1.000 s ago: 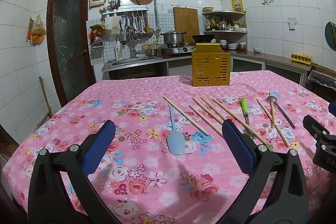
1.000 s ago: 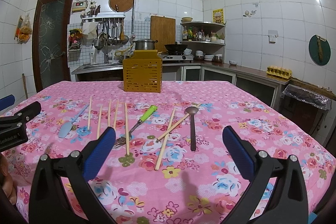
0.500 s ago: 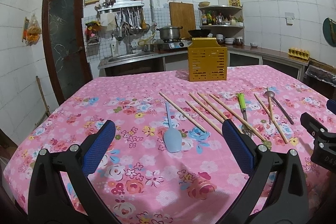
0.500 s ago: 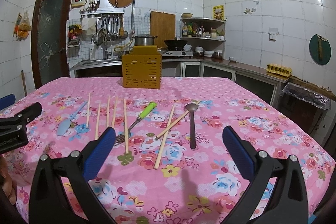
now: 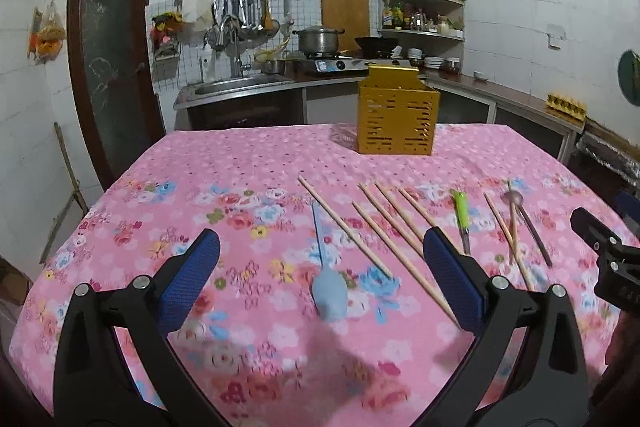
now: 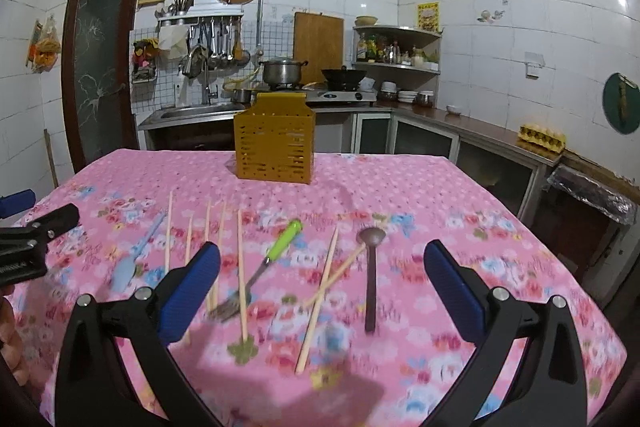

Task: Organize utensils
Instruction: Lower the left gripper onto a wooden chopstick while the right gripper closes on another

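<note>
A yellow slotted utensil holder [image 5: 395,121] [image 6: 274,146] stands at the table's far side. On the pink floral cloth lie a light blue spoon [image 5: 328,291] [image 6: 128,263], several wooden chopsticks [image 5: 384,223] [image 6: 240,267], a green-handled fork [image 5: 461,217] [image 6: 276,251] and a dark spoon [image 5: 528,227] [image 6: 371,275]. My left gripper [image 5: 320,279] is open and empty, above the blue spoon. My right gripper [image 6: 320,283] is open and empty, over the fork, two crossed chopsticks and the dark spoon.
The table [image 5: 240,163] fills the foreground. Behind it runs a kitchen counter with a sink [image 5: 240,85], a pot [image 5: 318,41] and a wok on a stove. A brown door [image 5: 108,59] is at the left. An egg tray [image 6: 542,138] sits on the right counter.
Both grippers have moved forward and lower toward the utensils, which now look larger. Both stay open and empty. The utensils have not moved.
</note>
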{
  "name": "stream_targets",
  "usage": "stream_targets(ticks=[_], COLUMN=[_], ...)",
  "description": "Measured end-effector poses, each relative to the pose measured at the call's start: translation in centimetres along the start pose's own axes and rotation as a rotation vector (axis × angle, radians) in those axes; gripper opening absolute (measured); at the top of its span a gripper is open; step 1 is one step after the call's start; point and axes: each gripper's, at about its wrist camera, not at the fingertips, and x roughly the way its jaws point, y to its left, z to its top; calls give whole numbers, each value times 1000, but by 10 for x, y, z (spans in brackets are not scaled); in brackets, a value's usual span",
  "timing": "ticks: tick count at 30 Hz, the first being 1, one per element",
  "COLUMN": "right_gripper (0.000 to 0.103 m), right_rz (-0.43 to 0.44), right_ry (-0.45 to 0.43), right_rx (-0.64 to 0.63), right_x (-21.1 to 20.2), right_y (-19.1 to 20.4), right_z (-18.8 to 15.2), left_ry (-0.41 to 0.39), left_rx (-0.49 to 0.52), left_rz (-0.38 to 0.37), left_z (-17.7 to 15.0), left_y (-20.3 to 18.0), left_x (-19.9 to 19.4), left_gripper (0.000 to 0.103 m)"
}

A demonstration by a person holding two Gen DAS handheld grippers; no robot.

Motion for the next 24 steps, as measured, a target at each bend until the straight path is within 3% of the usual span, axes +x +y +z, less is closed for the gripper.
stream_targets(ticks=[5, 10, 15, 20, 23, 24], right_gripper=[99, 99, 99, 98, 86, 78], right_rz=[6, -3, -43, -25, -12, -10], right_ry=[65, 129, 231, 295, 322, 340], right_rx=[-19, -75, -85, -47, -54, -54], right_x=[44, 99, 151, 179, 190, 195], right_y=[0, 5, 1, -11, -10, -10], right_z=[22, 38, 37, 26, 23, 22], left_ry=[70, 163, 215, 260, 268, 271], left_rx=[-20, 36, 44, 29, 10, 5], left_rz=[-7, 41, 32, 22, 32, 29], left_z=[23, 45, 60, 64, 64, 64], left_y=[11, 9, 12, 12, 13, 13], left_x=[38, 95, 140, 169, 183, 186], left_gripper=[98, 98, 98, 98, 97, 96])
